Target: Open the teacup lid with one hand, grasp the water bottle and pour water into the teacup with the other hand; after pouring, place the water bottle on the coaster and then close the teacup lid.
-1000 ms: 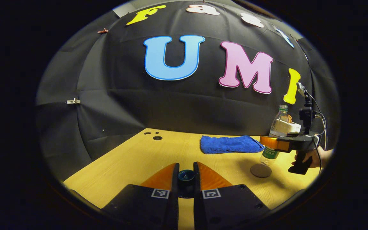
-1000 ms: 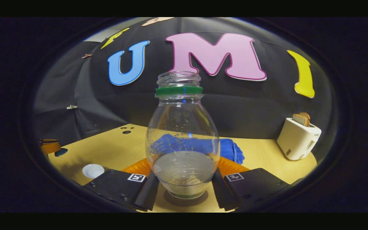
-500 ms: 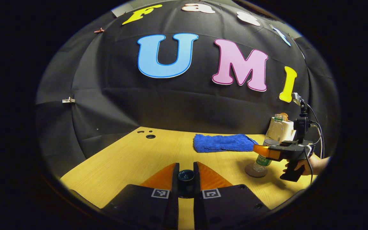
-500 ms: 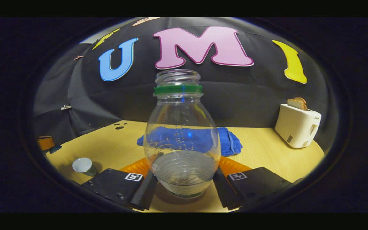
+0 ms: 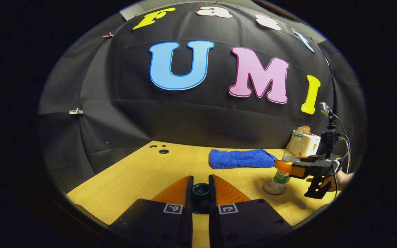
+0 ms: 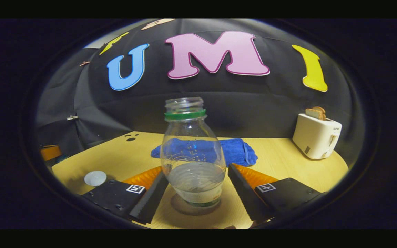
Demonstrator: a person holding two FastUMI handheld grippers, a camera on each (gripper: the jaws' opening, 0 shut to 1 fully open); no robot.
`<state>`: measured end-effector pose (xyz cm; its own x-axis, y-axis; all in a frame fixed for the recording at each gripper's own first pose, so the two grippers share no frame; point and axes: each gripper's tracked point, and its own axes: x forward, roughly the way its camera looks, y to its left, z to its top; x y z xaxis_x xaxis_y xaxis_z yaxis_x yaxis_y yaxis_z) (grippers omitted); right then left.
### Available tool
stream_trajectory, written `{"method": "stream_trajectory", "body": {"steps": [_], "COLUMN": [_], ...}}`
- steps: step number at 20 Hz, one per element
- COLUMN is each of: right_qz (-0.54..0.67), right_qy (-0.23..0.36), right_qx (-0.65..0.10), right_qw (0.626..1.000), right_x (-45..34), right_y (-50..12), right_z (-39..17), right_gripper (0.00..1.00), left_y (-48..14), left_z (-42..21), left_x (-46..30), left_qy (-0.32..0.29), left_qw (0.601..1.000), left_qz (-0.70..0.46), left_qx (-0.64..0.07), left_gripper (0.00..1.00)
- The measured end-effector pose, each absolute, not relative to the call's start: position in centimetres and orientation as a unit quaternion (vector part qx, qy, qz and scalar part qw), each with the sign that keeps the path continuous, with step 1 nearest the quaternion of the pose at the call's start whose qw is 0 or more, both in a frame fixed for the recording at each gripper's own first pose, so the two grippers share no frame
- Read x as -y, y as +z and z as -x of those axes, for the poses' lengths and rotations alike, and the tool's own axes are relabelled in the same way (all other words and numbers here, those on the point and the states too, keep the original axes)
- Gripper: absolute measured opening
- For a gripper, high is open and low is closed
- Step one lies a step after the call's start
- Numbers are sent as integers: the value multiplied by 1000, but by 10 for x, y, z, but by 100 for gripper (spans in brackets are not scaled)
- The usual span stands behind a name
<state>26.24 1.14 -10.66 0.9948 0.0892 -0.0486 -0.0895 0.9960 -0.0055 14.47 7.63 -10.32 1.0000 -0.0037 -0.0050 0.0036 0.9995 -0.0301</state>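
With the clear uncapped plastic water bottle (image 6: 194, 162) set upright on the round brown coaster (image 5: 273, 188), pouring is judged done. The right tongs (image 6: 195, 193) are spread, fingers clear of the bottle. The dark blue teacup lid (image 5: 201, 189) is pinched in the left tongs (image 5: 201, 193). The white teacup (image 6: 95, 178) sits uncovered on the worktop (image 5: 171, 168); closing remains.

- Dark lid knob (image 5: 201, 189) is clamped between left gripper (image 5: 201, 198) fingers, near centre.
- Water bottle (image 5: 287, 159) is stood on coaster (image 5: 273, 188), far right; right gripper (image 5: 285, 166) is positioned around it.
- Blue towel (image 5: 240, 158) is laid on table (image 5: 143, 172).
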Motion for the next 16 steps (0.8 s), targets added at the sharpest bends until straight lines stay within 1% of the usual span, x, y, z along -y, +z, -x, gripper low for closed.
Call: {"method": "stream_trajectory", "body": {"steps": [2, 5, 6, 7, 9, 10, 11, 16], "right_qz": [15, 6, 2, 5, 19, 26, 30, 35], "right_qy": [50, 67, 72, 69, 58, 55, 50, 38], "right_qx": [-23, -41, -51, -60, -65, -68, -74, -92], "right_qw": [998, 997, 996, 996, 996, 996, 996, 994], "right_x": [-14, -23, -24, -21, -8, -5, -1, 13], "right_y": [-106, -116, -122, -128, -134, -137, -141, -151], "right_z": [-251, -229, -221, -214, -202, -195, -189, -165], "right_gripper": [100, 100, 100, 100, 100, 100, 100, 100], "left_y": [-103, -104, -108, -113, -126, -133, -140, -171], "left_z": [-147, -157, -161, -166, -178, -185, -190, -206], "left_x": [-74, -70, -68, -66, -64, -61, -59, -48], "left_qy": [-4, -8, -10, -12, -12, -13, -14, -20], "left_qw": [1000, 1000, 1000, 1000, 999, 999, 999, 999], "left_qz": [13, 15, 19, 23, 29, 31, 26, 1], "left_qx": [-1, 1, -2, -6, -12, -15, -20, -33], "left_gripper": [23, 23, 27, 23, 23, 19, 23, 24]}}
